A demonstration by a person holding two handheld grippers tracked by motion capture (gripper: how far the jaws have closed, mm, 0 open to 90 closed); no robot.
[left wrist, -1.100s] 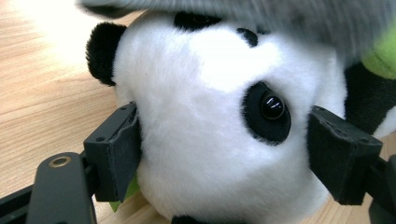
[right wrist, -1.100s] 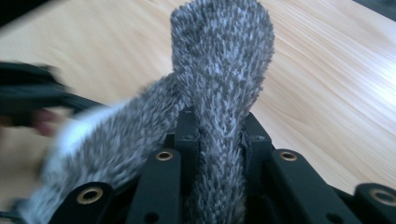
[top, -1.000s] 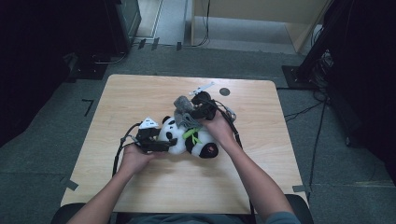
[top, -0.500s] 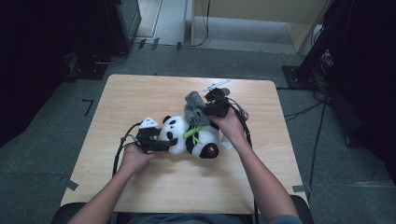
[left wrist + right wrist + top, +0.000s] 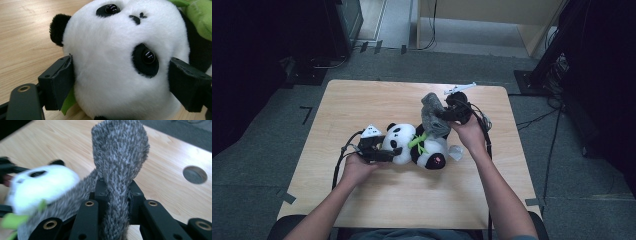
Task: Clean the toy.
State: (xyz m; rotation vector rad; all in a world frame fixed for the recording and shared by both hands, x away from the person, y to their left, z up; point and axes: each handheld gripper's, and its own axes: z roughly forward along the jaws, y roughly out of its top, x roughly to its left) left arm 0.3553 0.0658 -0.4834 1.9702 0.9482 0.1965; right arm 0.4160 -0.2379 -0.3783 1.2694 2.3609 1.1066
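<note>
The panda toy lies on its side in the middle of the table, its white head with black ears and eye patches toward the left, and a green piece at its neck. The grey fuzzy cloth hangs lifted above the panda's body, twisted and narrow where it is pinched.

Bare table from nine to twelve o'clock; blocked at centre by panda and grey cloth.
</note>
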